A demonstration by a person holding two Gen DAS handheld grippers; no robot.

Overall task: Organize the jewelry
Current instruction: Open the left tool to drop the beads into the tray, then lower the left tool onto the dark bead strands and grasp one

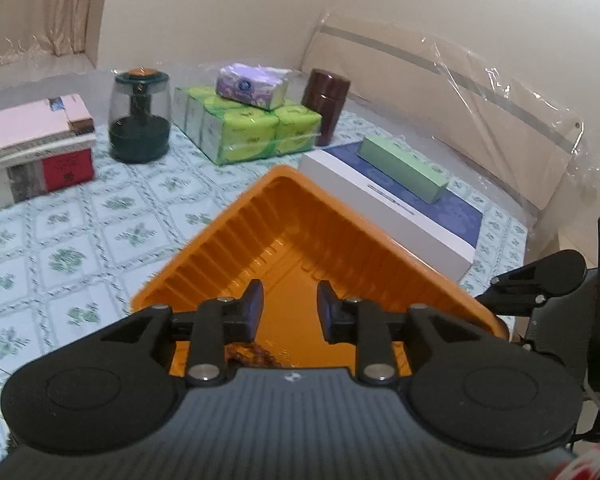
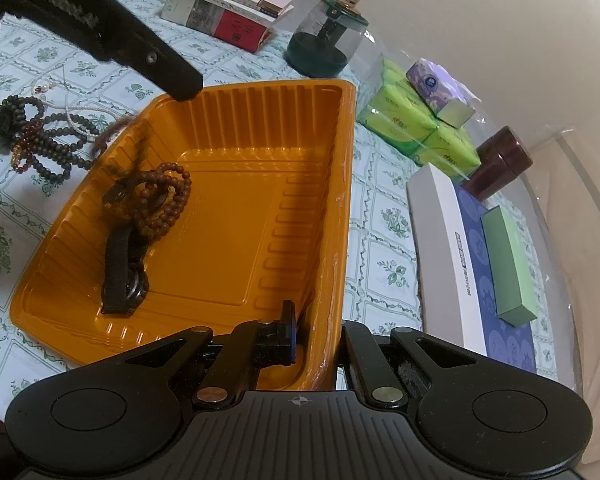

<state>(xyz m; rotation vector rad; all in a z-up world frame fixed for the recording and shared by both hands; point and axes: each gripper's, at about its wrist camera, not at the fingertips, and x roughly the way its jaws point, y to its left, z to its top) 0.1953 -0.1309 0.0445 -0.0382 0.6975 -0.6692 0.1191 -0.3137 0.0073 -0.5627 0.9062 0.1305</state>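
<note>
Over the orange tray (image 1: 236,236), left jaws gape empty; right jaws clamp its rim.

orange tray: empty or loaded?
Loaded. Orange tray holds a brown bead strand and a dark strap piece; more beads lie outside.

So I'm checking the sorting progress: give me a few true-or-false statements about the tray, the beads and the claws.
1. The orange tray holds a brown bead string. True.
2. All jewelry is already in the tray. False: dark bead strands lie on the tablecloth beside it.
3. The right claw grips the tray's wall. True.
4. The left claw clamps a bead string. False: its jaws stand apart, nothing between them.
5. The tray is tipped over. False: it sits upright.
</note>
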